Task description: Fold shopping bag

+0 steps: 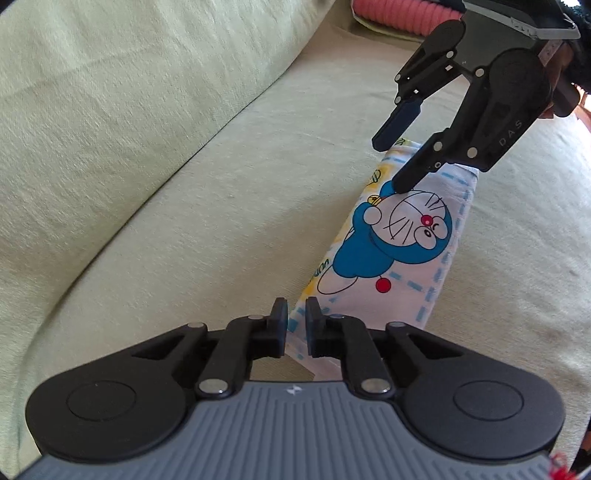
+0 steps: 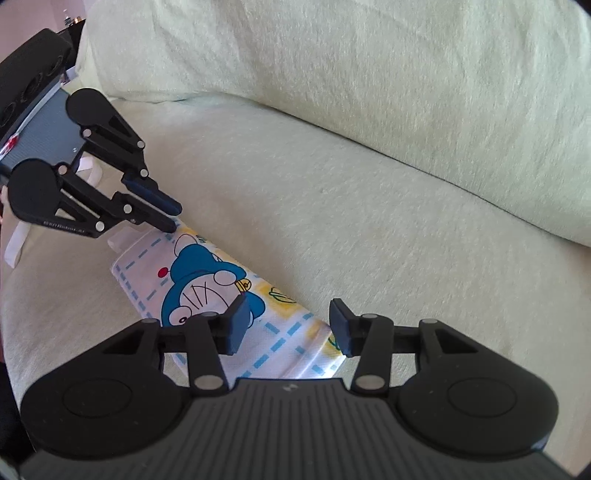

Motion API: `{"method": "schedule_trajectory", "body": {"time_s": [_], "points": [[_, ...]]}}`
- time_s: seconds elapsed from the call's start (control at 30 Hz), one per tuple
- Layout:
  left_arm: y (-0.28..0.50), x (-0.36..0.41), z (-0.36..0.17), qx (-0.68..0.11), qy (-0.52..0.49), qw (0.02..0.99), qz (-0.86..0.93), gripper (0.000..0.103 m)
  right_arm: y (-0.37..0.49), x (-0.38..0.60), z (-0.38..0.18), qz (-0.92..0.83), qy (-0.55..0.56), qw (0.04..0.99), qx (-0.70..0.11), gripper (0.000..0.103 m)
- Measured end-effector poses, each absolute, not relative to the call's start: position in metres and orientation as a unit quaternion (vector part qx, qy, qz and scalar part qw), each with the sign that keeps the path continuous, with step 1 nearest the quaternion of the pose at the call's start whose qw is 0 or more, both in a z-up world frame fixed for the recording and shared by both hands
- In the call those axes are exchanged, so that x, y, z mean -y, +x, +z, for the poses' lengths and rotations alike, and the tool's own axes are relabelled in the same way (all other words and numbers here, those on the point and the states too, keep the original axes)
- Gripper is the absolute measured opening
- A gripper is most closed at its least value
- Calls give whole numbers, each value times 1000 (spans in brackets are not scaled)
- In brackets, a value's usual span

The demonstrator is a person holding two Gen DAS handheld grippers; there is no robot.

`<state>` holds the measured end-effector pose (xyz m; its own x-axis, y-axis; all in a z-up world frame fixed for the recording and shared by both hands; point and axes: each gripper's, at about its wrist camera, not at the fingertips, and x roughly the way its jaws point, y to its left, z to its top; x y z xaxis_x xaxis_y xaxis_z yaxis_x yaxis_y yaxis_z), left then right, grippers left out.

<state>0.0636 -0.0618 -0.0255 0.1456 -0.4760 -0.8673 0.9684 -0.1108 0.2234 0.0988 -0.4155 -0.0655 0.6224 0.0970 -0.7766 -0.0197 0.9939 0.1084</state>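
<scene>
Now, folded bag (image 1: pixel 399 251) btwn both grippers – L gripper (image 1: pixel 296 317) near-shut, R gripper (image 2: pixel 288 325) wide

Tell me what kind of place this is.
Probably a living room: the folded shopping bag lies on a pale green sofa seat, with its back cushion behind.

Bag's near end: the shopping bag (image 1: pixel 399 254) slips under the left gripper (image 1: pixel 296 317), so whether the fingers touch it can't be told.
Bag's far end: covered by the right gripper (image 2: pixel 288 325) body.
Pink object (image 1: pixel 402 16): cropped at the top edge, unidentifiable.
</scene>
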Motion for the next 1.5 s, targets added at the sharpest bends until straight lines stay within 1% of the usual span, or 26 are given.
{"method": "schedule_trajectory", "body": {"time_s": [0.43,0.53,0.6,0.63,0.67,0.7,0.73,0.77,0.87,0.97,1.03,1.13,1.2,1.33,1.43,1.5], "points": [[25,61,-27,-253,477,621,-568,11,90,390,-71,-25,13,917,-399,43],[20,60,-30,-251,478,627,-562,4,88,383,-73,-36,-3,920,-390,43],[15,56,-30,-239,479,633,-560,4,86,375,-74,-44,-22,923,-381,41],[13,54,-30,-234,480,633,-560,5,84,370,-73,-47,-40,924,-376,41],[10,50,-28,-223,483,636,-559,13,78,360,-71,-48,-77,925,-369,41],[5,45,-27,-212,486,638,-559,28,71,351,-68,-47,-114,925,-358,41],[1,41,-25,-204,488,637,-560,34,64,343,-66,-43,-145,925,-349,41],[-4,36,-24,-194,493,635,-562,37,56,335,-64,-37,-172,924,-340,41],[-23,23,-26,-156,515,628,-562,37,31,316,-62,-10,-234,919,-317,42],[-40,18,-35,-113,547,618,-554,38,21,303,-70,8,-290,902,-321,44],[-46,21,-46,-87,570,610,-543,38,16,293,-83,13,-348,878,-330,45],[-52,22,-57,-61,590,601,-535,40,16,288,-97,18,-392,857,-334,46],[-55,22,-59,-48,597,600,-531,46,15,288,-102,20,-406,850,-334,52],[-54,22,-61,-41,601,598,-528,47,23,285,-115,24,-439,835,-331,53],[-53,24,-61,-45,603,594,-530,47,30,284,-118,32,-449,830,-329,56],[-51,25,-61,-51,602,593,-532,47,34,284,-119,38,-449,828,-335,55]]}}
